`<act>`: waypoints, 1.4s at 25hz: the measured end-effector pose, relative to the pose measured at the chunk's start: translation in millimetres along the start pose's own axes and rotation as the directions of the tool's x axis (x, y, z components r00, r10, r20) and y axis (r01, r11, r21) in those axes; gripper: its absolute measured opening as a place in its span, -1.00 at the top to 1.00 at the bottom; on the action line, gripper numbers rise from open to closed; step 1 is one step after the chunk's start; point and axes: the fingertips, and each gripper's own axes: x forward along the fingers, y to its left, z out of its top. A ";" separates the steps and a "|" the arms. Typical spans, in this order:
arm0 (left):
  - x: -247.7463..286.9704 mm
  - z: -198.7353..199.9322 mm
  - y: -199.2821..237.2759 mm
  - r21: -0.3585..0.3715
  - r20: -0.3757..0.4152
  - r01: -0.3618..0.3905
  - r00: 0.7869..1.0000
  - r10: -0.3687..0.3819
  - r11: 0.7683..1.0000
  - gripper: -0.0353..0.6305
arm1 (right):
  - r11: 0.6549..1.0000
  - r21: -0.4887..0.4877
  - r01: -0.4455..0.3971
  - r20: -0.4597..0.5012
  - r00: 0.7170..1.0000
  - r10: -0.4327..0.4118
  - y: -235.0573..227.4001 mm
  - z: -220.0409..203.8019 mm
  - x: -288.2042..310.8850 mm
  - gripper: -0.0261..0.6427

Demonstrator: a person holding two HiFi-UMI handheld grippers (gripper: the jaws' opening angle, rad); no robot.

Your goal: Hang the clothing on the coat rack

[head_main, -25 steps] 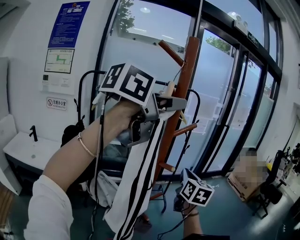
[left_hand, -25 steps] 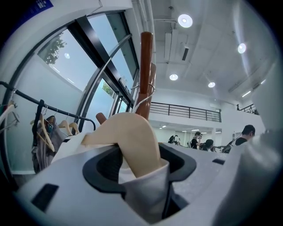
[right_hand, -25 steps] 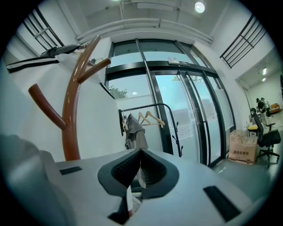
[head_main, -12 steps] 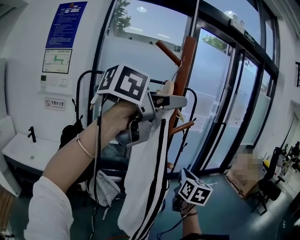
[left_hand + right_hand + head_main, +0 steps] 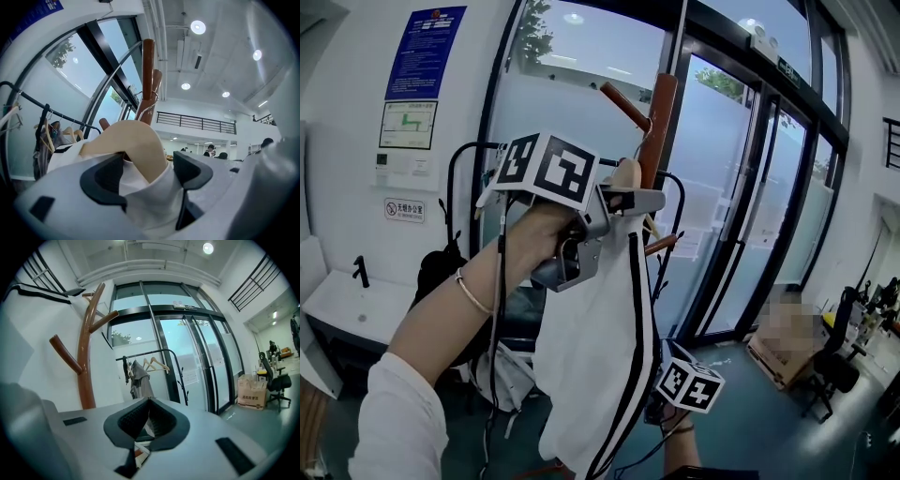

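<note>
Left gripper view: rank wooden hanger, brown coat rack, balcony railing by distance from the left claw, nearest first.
1. wooden hanger: between the jaws of the left claw, which have just been opening.
2. brown coat rack: just beyond, upper centre.
3. balcony railing: far back, right.

Ahead: coat rack [image 5: 661,112] trunk and pegs — blocked.
Below: white striped garment [image 5: 600,347] hanging across.
Left: black clothes rail [image 5: 453,169].
Right: open floor [image 5: 759,422] — up to glass doors [image 5: 731,206].

White black-striped garment [image 5: 602,361] drapes from a wooden hanger [image 5: 627,172] at the brown coat rack [image 5: 652,127].
</note>
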 end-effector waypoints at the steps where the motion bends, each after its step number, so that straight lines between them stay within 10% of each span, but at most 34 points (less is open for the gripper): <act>1: 0.1 -0.3 0.4 0.003 -0.002 -0.010 1.000 0.010 1.000 -0.09 | 1.000 0.003 0.002 0.000 1.000 -0.002 -1.0 -1.2 -1.9 0.85; 13: -3.6 -1.1 5.0 0.038 -0.041 -0.142 0.989 0.144 0.989 -0.09 | 0.999 0.030 0.011 0.015 1.000 -0.011 -1.0 -5.8 -18.6 0.85; 35: -53.6 -13.6 -6.3 0.040 0.007 -0.114 0.994 0.114 0.993 -0.09 | 0.999 0.023 -0.022 -0.005 1.000 0.022 35.9 -17.6 -29.7 0.85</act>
